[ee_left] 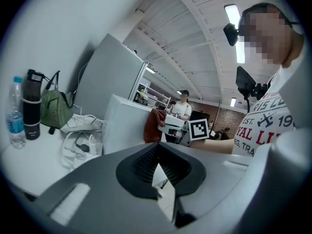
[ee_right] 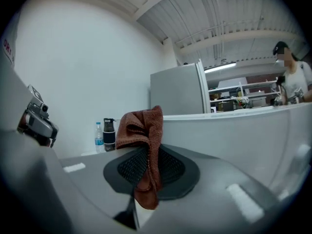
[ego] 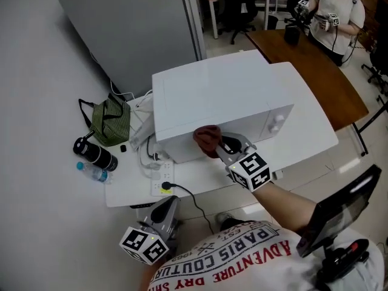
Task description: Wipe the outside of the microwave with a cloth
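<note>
on the white worktop (ego: 315, 132), listed by size:

- cabinet (ego: 133, 23): grey, tall, standing behind the worktop's far left corner.
- brown table (ego: 315, 71): behind the worktop to the right; a person (ego: 336, 17) stands at its far end.
- microwave (ego: 212, 96): white, sits mid-worktop, with two knobs at the right of the front face. the front faces the wearer.
- right gripper (ego: 219, 145): reaches over the near edge to the microwave front, marker cube uppermost. its jaws are clenched on the cloth, which its own view shows pinched between the ribbed pads (ee_right: 129, 167), bunched above them and hanging below.
- left gripper (ego: 171, 204): held low, off the worktop's near edge, close to the wearer's chest. jaws closed tip to tip with nothing between them, pointing towards the microwave's left side.
- bag (ego: 112, 121): green striped with dark handles, on the left part of the worktop, well apart from the microwave.
- flask (ego: 96, 153): black, just beside the bag on the near side; upright in the left gripper view.
- water bottle (ego: 94, 173): clear with a blue cap, next to the flask at the left edge.
- cloth (ego: 207, 139): reddish-brown, crumpled, against the microwave's front face, left of centre and low down.
- power strip (ego: 162, 183): white, near the front edge left of the microwave, with a plug in it and a black lead running off the edge.
- cables (ego: 148, 156): white, loose, between strip and microwave.
</note>
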`<state>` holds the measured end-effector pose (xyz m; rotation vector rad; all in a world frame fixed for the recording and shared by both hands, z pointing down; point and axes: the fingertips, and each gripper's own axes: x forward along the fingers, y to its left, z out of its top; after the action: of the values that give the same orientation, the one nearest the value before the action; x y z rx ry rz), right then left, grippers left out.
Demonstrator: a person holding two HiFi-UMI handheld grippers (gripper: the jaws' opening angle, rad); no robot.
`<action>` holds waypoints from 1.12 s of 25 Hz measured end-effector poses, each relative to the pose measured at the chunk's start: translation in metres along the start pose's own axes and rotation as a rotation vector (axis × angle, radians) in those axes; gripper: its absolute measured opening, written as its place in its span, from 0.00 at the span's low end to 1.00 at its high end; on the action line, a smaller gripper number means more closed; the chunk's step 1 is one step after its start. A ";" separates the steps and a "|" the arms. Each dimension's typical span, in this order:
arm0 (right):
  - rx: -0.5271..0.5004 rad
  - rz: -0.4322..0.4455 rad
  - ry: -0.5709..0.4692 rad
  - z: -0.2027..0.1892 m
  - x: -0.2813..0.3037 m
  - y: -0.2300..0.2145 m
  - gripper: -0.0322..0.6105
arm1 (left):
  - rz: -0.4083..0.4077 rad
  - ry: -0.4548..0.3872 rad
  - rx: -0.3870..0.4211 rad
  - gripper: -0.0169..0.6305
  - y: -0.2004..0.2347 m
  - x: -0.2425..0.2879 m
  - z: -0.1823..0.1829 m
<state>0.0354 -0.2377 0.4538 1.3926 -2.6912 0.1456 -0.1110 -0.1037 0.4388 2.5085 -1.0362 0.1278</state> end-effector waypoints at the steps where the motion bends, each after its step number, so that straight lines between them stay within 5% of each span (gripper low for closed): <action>1: 0.007 -0.038 -0.001 -0.002 -0.012 -0.015 0.12 | -0.029 0.012 0.006 0.04 -0.005 0.010 -0.001; 5: 0.034 -0.191 0.000 -0.009 -0.059 -0.073 0.12 | -0.140 0.052 0.025 0.04 -0.027 0.042 -0.004; 13: 0.088 -0.372 -0.016 -0.011 -0.120 -0.145 0.12 | -0.230 0.122 0.049 0.04 -0.052 0.068 -0.011; 21: 0.076 -0.365 -0.014 -0.012 -0.124 -0.146 0.12 | -0.219 0.124 0.045 0.04 -0.047 0.064 -0.014; 28: -0.006 -0.130 -0.085 0.047 -0.128 -0.087 0.12 | -0.197 0.077 0.040 0.04 -0.037 0.044 -0.006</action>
<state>0.1777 -0.1905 0.3922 1.6012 -2.6536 0.0682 -0.0535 -0.1069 0.4422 2.6030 -0.7589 0.1871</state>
